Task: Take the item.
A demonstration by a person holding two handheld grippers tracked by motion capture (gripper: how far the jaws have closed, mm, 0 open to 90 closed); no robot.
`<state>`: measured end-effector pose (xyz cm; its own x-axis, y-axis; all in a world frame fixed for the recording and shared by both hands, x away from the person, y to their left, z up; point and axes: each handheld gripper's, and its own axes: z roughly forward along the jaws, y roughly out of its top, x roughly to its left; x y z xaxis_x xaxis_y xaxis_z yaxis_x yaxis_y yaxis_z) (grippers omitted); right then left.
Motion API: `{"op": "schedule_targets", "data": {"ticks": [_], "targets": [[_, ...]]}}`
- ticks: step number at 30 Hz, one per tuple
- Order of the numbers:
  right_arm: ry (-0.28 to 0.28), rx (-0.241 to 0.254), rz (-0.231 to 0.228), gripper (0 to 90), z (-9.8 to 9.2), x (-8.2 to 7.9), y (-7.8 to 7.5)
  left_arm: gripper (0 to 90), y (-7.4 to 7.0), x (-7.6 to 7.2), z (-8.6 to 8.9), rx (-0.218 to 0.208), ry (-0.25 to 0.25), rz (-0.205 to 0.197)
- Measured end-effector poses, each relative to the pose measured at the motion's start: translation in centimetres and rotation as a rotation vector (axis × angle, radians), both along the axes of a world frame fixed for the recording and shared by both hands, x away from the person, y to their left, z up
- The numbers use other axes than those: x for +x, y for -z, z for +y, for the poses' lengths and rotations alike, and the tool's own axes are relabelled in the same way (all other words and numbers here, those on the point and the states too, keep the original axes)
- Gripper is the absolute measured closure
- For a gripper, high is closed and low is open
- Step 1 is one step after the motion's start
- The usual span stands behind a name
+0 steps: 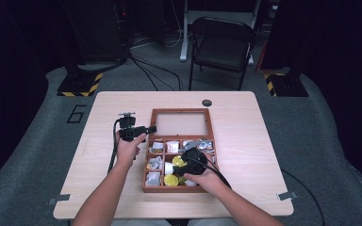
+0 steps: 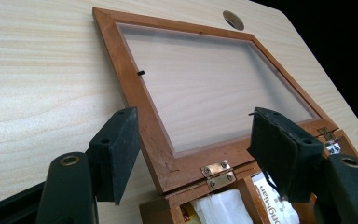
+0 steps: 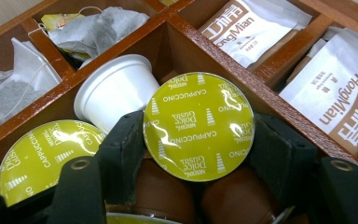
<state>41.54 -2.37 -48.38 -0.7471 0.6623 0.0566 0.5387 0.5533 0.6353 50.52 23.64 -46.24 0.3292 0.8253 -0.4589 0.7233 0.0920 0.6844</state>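
A: Box (image 1: 180,188) first. Where?
B: Wooden, middle of the table (image 1: 99,113), lid (image 2: 205,84) swung flat behind it, clear pane up. Brass hinge (image 2: 218,171) joins lid to box.
A: Right gripper (image 3: 196,140)?
B: Down in the box, front middle compartment. Jaws either side of a green-lidded capsule (image 3: 198,125), pads touching its foil rim. Pinching it, I'd say; capsule sits tilted on two brown capsules (image 3: 168,196).
A: Neighbours?
B: A second green capsule (image 3: 42,156) just left of it in the right gripper view, and a white cup (image 3: 114,88) lying on its side just behind. Tea bags (image 3: 98,28) in the compartments beyond the divider, sachets (image 3: 256,25) in the ones to the right.
A: Left gripper (image 2: 191,140)?
B: At the box's back left corner, jaws spread, nothing between the pads. They straddle the hinge edge of the lid, left pad over the table, right pad over the box. Touching? Can't tell.
A: Hands?
B: Left hand (image 1: 128,149) beside the box's left wall, right hand (image 1: 206,180) at its front right corner.
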Motion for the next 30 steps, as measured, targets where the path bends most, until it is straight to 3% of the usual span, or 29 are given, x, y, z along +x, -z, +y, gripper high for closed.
{"op": "schedule_targets", "data": {"ticks": [30], "targets": [[0.000,0.020,0.038,36.9,-0.34,0.42,-0.09,33.5,0.10,0.06,0.39,0.001,-0.020,0.005]]}}
